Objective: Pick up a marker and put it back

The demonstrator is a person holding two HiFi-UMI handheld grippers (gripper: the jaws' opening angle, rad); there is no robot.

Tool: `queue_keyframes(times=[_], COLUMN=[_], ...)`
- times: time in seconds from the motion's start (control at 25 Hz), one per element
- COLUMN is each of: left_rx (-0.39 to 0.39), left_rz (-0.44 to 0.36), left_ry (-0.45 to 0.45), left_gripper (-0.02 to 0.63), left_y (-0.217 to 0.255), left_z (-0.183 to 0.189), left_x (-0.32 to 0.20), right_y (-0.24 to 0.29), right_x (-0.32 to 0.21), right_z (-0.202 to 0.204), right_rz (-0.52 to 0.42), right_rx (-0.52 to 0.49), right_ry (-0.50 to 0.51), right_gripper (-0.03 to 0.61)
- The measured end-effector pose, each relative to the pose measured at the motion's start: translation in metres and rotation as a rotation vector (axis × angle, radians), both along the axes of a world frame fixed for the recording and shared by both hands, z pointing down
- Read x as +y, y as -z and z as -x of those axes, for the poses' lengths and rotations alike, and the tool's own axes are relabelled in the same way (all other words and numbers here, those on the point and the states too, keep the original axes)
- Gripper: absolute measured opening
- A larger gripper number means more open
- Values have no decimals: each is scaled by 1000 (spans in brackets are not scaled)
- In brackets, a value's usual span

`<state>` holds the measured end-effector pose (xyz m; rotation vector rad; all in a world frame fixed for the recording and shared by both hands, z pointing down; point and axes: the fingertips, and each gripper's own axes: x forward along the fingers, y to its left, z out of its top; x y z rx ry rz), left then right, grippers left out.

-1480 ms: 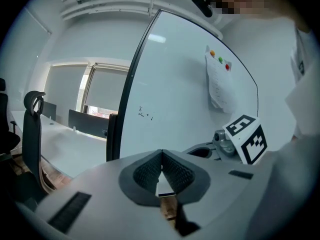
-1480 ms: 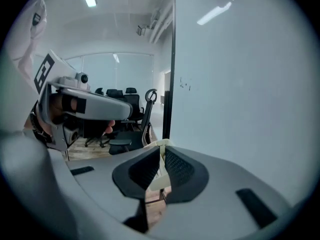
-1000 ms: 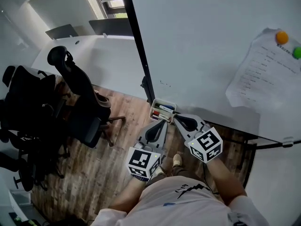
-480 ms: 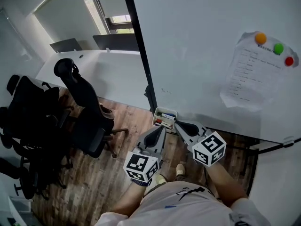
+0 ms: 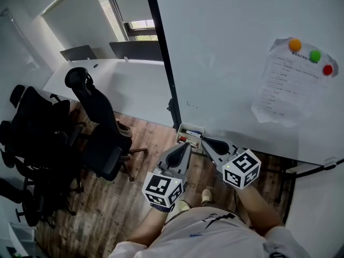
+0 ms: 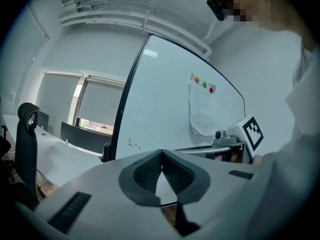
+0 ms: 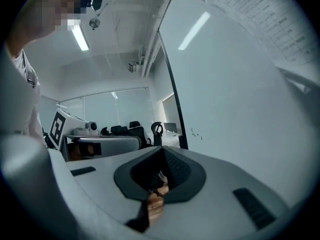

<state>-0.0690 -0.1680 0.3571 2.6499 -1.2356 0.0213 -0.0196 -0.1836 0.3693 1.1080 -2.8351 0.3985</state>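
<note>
Seems best to pinch the light, stiff, slick marker (image 5: 190,133) mid-barrel, just ahead of left gripper (image 5: 187,144) and right gripper (image 5: 203,141), both pressed together, empty

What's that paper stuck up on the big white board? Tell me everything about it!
It is a white sheet of paper with rows of small dark print, too tiny to read. It hangs on the whiteboard, pinned along its top edge by three round magnets: an orange magnet, a green magnet and a red magnet. Its lower edge looks wavy, as if lifting off the board. Nothing else touches it.
</note>
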Motion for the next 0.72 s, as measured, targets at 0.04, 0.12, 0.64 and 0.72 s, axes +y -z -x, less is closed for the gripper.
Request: queue_keyframes(times=[0.04,0.12,0.64,0.72], left_rx=[0,-1,-4,-4], left_rz=[0,0,9,8], left_ry=[1,3,10,14], left_gripper=[12,12,12,12], left_y=[0,-1,-6,-7], left_z=[0,0,3,3], left_x=[0,0,-5,-7], right_y=[0,-1,-7,-9], right_x=[0,0,-5,-7], right_z=[0,0,3,2], right_rz=[0,1,9,9], right_rx=[0,1,12,13], right_ry=[1,4,5,5], right_gripper=[14,14,14,14])
